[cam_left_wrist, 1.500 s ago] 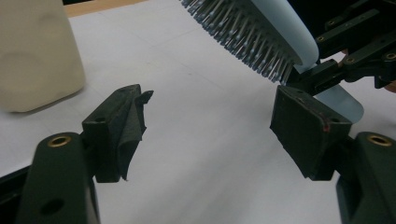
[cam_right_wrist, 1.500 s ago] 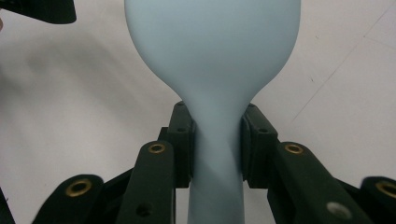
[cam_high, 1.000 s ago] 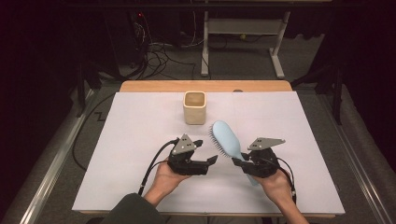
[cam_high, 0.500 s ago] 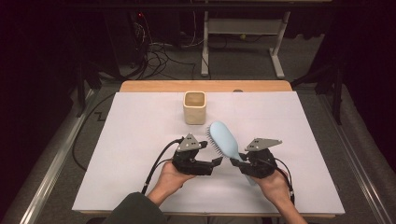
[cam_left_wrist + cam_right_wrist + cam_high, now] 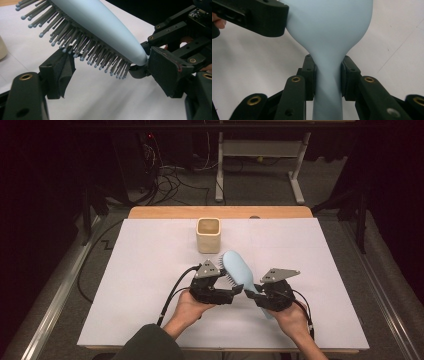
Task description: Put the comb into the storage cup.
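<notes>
A light blue hairbrush (image 5: pixel 237 270) is held above the white table cover, bristles facing left and down. My right gripper (image 5: pixel 251 295) is shut on its handle; the right gripper view shows both pads pressed on the narrow neck (image 5: pixel 328 77) just below the brush head (image 5: pixel 329 30). My left gripper (image 5: pixel 234 287) comes in from the left and stands open around the lower part of the head. In the left gripper view its jaws (image 5: pixel 112 72) straddle the brush (image 5: pixel 100 22): bristle tips rest on one jaw, unbent, and the other sits beside the smooth back.
A beige square cup (image 5: pixel 208 234) stands upright on the white table cover (image 5: pixel 130 285), just behind the grippers. A wooden table edge (image 5: pixel 165 212) runs along the back, with cables and a metal frame on the floor beyond.
My left gripper has edged right, bringing its jaws around the brush head. The right gripper and brush have hardly moved.
</notes>
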